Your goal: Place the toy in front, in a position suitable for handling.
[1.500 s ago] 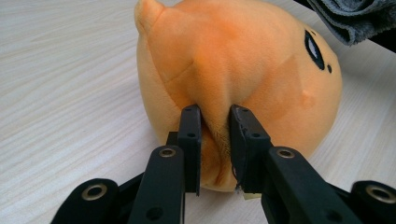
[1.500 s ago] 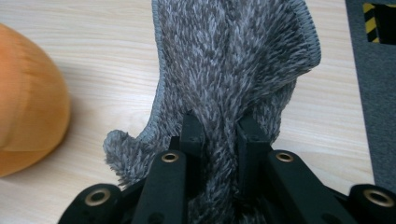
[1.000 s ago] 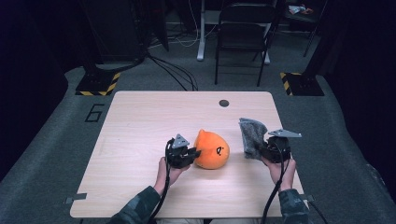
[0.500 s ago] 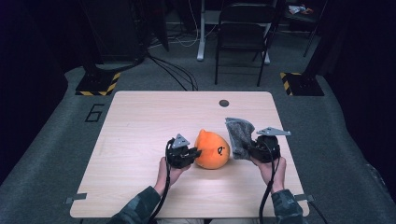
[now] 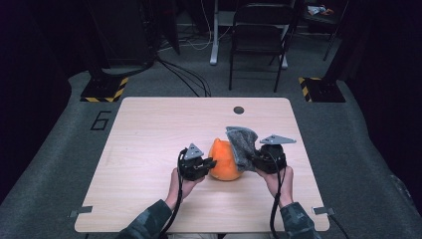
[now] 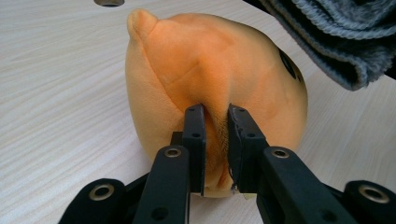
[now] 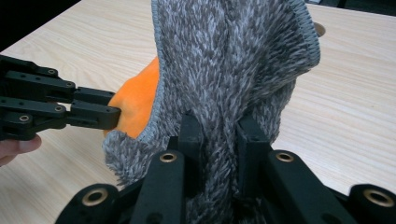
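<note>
Since earlier frame: right gripper (image 5: 255, 160) w/ grey fuzzy cloth (image 5: 243, 144) carried left, cloth now up against right side of orange plush toy (image 5: 225, 160), part draped over it; before, well apart. Left gripper (image 5: 209, 163) unmoved at toy's left, jaws just been closing w/ plush between them. Now pinching a fold of orange fabric (image 6: 215, 122) at toy's near-left side. Right jaws pressed together on cloth (image 7: 219, 140), which stands up above them. Toy on wooden table (image 5: 149, 134), near-centre, betw. both grippers.
</note>
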`<action>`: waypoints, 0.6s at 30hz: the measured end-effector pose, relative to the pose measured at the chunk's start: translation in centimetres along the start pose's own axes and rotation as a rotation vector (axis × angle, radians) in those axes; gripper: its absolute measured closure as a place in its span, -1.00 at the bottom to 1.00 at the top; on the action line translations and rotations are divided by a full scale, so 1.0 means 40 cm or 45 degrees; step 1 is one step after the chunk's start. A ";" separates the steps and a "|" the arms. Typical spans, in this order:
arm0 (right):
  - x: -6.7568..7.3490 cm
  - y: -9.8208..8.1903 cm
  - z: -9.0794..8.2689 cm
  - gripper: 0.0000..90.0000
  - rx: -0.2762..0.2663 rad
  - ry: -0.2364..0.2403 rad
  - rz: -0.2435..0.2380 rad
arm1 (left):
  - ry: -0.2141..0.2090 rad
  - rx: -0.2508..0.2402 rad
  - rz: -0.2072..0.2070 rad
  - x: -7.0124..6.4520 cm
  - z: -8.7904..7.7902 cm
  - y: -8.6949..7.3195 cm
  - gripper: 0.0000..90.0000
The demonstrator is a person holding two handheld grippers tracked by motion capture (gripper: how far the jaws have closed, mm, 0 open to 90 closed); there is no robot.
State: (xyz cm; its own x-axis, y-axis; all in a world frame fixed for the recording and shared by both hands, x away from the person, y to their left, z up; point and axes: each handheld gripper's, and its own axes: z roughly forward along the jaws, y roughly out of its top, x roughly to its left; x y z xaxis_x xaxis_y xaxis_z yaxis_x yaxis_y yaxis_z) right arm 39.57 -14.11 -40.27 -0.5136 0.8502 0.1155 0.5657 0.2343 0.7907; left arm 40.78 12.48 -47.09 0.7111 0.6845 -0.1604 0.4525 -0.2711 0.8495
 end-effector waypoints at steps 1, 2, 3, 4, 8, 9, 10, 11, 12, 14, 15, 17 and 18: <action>0.003 0.001 0.003 0.67 0.002 0.001 -0.004 | -0.002 -0.003 -0.001 -0.001 0.000 0.000 0.75; 0.008 0.003 0.007 0.67 0.003 0.007 0.003 | -0.005 -0.005 -0.002 -0.002 0.001 0.000 0.75; 0.011 0.004 0.010 0.67 0.003 0.011 -0.009 | -0.007 -0.007 -0.006 -0.004 0.001 0.000 0.75; 0.017 0.006 0.014 0.67 0.006 0.010 -0.013 | -0.009 -0.008 -0.001 -0.004 0.001 0.000 0.76; 0.034 0.012 0.026 0.67 0.007 0.026 -0.031 | -0.015 -0.015 -0.001 -0.007 0.002 0.000 0.76; 0.040 0.014 0.029 0.67 0.013 0.025 -0.030 | -0.015 -0.015 0.001 -0.007 0.001 0.000 0.76; 0.043 0.014 0.033 0.67 0.014 0.026 -0.045 | -0.019 -0.013 0.001 -0.007 0.001 0.000 0.76; 0.047 0.015 0.036 0.67 0.018 0.030 -0.047 | -0.016 -0.016 0.002 -0.008 0.001 0.000 0.76; 0.051 0.015 0.040 0.67 0.025 0.034 -0.048 | -0.017 -0.016 0.005 -0.008 0.001 0.000 0.76; 0.058 0.015 0.047 0.67 0.025 0.035 -0.048 | -0.020 -0.020 0.006 -0.010 0.002 0.000 0.77; 0.061 0.016 0.050 0.67 0.025 0.040 -0.055 | -0.020 -0.021 0.013 -0.011 0.002 0.001 0.77; 0.068 0.016 0.055 0.67 0.029 0.040 -0.067 | -0.028 -0.024 0.016 -0.013 0.002 0.000 0.77; 0.071 0.016 0.058 0.67 0.032 0.043 -0.065 | -0.032 -0.018 0.022 -0.013 0.001 0.001 0.78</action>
State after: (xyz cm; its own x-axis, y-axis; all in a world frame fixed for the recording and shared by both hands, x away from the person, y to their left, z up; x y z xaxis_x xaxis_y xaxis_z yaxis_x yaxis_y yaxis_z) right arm 39.97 -10.46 -40.84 -0.5635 0.8206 0.0958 0.5537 0.2891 0.7809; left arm 40.44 12.07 -47.01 0.7324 0.6623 -0.1581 0.4326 -0.2733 0.8592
